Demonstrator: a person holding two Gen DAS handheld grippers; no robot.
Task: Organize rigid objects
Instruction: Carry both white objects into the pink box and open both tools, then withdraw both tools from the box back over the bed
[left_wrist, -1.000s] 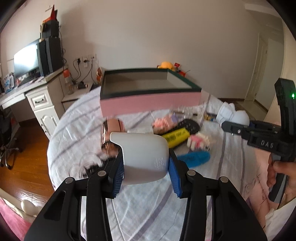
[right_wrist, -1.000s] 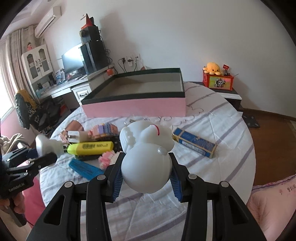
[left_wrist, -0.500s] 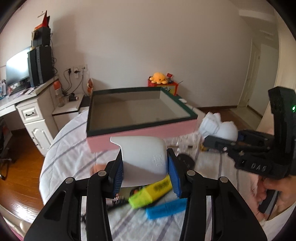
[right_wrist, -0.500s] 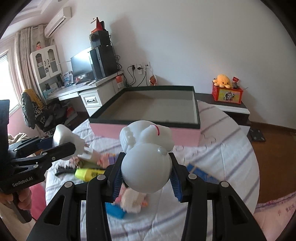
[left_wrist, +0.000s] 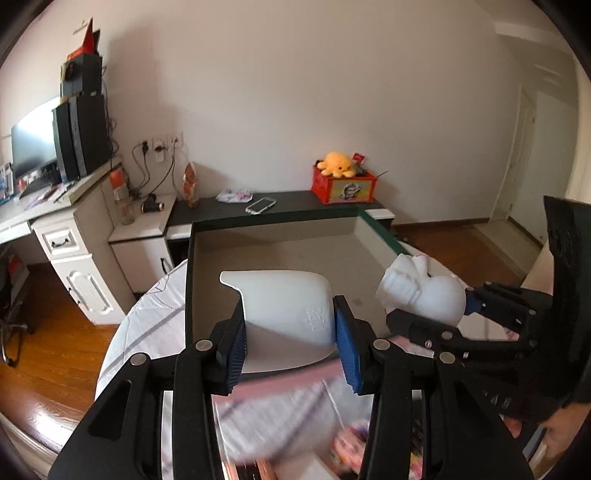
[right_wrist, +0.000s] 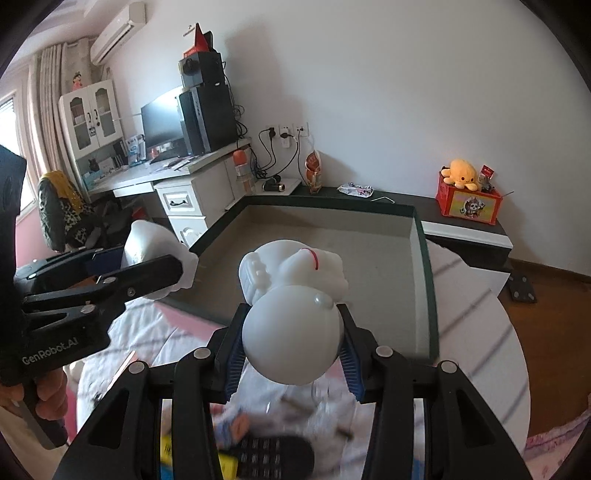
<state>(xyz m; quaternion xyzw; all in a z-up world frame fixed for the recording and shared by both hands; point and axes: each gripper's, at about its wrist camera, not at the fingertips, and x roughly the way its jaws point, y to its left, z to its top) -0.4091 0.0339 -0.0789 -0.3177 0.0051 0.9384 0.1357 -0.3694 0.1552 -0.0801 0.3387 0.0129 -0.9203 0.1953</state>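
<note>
Left wrist view: left gripper clamps white scoop, right gripper clamps white figurine; both carried w/ box floor just beyond fingertips. Next: lower, open pads inside.

On the side of your left gripper, as the right wrist camera sees it, you can read "GenRobot.AI" in pale letters. Raised marks on the white cup are too blurred for you to read.
</note>
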